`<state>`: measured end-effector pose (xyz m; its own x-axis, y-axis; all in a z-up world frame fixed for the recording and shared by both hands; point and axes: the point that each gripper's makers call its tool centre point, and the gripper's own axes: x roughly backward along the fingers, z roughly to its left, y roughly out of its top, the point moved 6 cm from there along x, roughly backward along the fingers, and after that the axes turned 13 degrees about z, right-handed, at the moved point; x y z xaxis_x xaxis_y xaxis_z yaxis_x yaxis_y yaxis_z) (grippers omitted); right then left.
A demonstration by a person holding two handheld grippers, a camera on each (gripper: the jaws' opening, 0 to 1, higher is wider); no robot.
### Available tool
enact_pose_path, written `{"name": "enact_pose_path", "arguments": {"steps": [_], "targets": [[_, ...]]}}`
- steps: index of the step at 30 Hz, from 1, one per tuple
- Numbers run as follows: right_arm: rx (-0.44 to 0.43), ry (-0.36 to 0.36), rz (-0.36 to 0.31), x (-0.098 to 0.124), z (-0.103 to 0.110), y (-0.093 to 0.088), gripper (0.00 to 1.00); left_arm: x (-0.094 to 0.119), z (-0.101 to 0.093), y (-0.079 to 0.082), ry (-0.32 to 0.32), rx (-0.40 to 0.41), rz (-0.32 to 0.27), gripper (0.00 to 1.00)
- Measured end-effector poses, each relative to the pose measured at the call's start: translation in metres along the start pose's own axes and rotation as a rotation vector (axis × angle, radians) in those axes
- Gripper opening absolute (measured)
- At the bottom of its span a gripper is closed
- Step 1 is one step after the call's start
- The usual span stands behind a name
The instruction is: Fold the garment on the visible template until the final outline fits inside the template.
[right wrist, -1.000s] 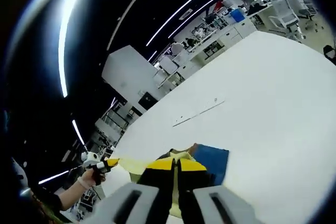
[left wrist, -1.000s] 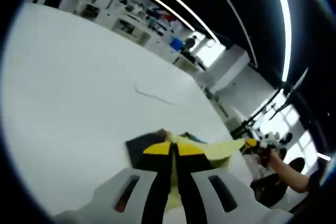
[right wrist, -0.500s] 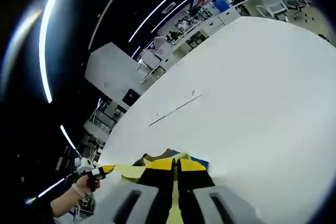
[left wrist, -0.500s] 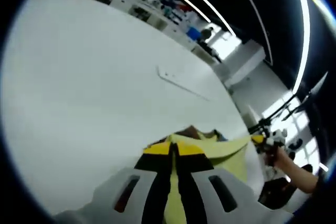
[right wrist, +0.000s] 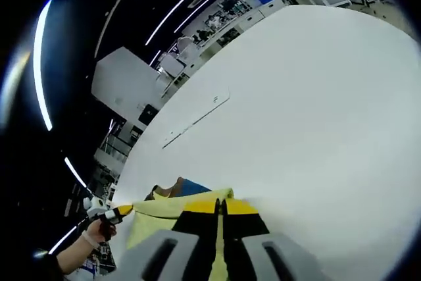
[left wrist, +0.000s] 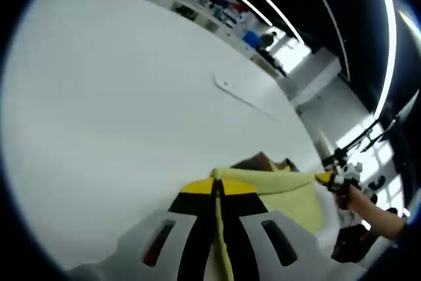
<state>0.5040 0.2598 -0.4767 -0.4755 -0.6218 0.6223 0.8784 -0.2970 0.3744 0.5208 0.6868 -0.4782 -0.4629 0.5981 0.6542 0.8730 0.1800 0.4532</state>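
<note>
Both grippers are held low over the white table (left wrist: 112, 97), each clamped on an edge of the yellow garment (left wrist: 289, 192). In the left gripper view, the left gripper (left wrist: 218, 187) pinches the cloth at 6 o'clock, and the fabric stretches out toward 3 o'clock to the right gripper (left wrist: 327, 177). The right gripper view mirrors it: cloth runs toward 9 o'clock to the other one.

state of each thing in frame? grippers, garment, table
left gripper: shut on the yellow garment
right gripper: shut on the yellow garment
yellow garment: held by its edge between both grippers, rest on the table
white table: flat, with a thin line marked on it
</note>
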Motion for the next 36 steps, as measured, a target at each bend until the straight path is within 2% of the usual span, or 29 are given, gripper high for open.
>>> {"name": "enact_pose_path", "arguments": {"steps": [4,7,10,14,15,16,18,19,21,22,23,24,25,27,28,30,31,32,34,35,36], "targets": [[-0.001,0.002,-0.001,0.000,0.000,0.000,0.00,0.001,-0.001,0.000,-0.005,-0.010,-0.001,0.00],[0.007,0.001,0.002,0.000,0.002,-0.001,0.00,0.002,-0.003,0.001,0.000,-0.054,-0.001,0.00],[0.032,0.004,-0.003,0.002,0.005,-0.001,0.00,0.005,-0.006,0.003,-0.020,-0.054,-0.014,0.00],[0.134,-0.005,-0.006,0.003,0.008,-0.002,0.00,0.008,-0.011,0.002,-0.015,-0.138,-0.005,0.00],[0.126,-0.009,-0.005,0.004,0.009,-0.002,0.00,0.008,-0.011,0.002,-0.012,-0.158,-0.007,0.00],[0.155,-0.009,-0.010,0.005,0.010,-0.002,0.01,0.009,-0.011,0.002,-0.002,-0.181,-0.006,0.00],[0.188,-0.025,-0.020,0.009,0.012,0.000,0.07,0.012,-0.011,0.003,0.007,-0.218,-0.013,0.00],[0.260,-0.036,-0.048,0.013,0.015,0.004,0.12,0.015,-0.011,0.005,0.021,-0.275,-0.025,0.04],[0.311,-0.046,-0.061,0.018,0.018,0.006,0.22,0.020,-0.010,0.008,0.058,-0.342,-0.025,0.19],[0.394,-0.061,-0.055,0.022,0.020,0.007,0.29,0.022,-0.010,0.010,0.091,-0.420,-0.022,0.30],[0.448,-0.095,-0.045,0.024,0.019,0.008,0.33,0.024,-0.011,0.011,0.103,-0.482,-0.010,0.33],[0.544,-0.135,-0.020,0.025,0.018,0.008,0.36,0.025,-0.013,0.011,0.112,-0.547,0.002,0.32],[0.577,-0.152,-0.007,0.026,0.018,0.008,0.38,0.028,-0.013,0.012,0.150,-0.632,0.031,0.29],[0.776,-0.223,0.037,0.027,0.020,0.008,0.39,0.029,-0.014,0.014,0.204,-0.767,0.059,0.30],[0.821,-0.244,0.064,0.026,0.020,0.007,0.39,0.029,-0.015,0.015,0.235,-0.848,0.078,0.33],[0.946,-0.266,0.102,0.023,0.025,0.006,0.39,0.029,-0.021,0.015,0.256,-0.986,0.117,0.34],[0.984,-0.287,0.123,0.023,0.026,0.006,0.39,0.028,-0.023,0.015,0.268,-1.039,0.131,0.33],[1.059,-0.311,0.136,0.021,0.028,0.007,0.38,0.028,-0.025,0.016,0.293,-1.130,0.153,0.32],[1.144,-0.329,0.166,0.017,0.028,0.007,0.37,0.024,-0.028,0.016,0.330,-1.267,0.191,0.31],[1.165,-0.351,0.190,0.016,0.027,0.007,0.36,0.022,-0.030,0.016,0.328,-1.292,0.193,0.31],[1.191,-0.333,0.217,0.011,0.027,0.006,0.37,0.020,-0.031,0.016,0.329,-1.325,0.201,0.31]]}}
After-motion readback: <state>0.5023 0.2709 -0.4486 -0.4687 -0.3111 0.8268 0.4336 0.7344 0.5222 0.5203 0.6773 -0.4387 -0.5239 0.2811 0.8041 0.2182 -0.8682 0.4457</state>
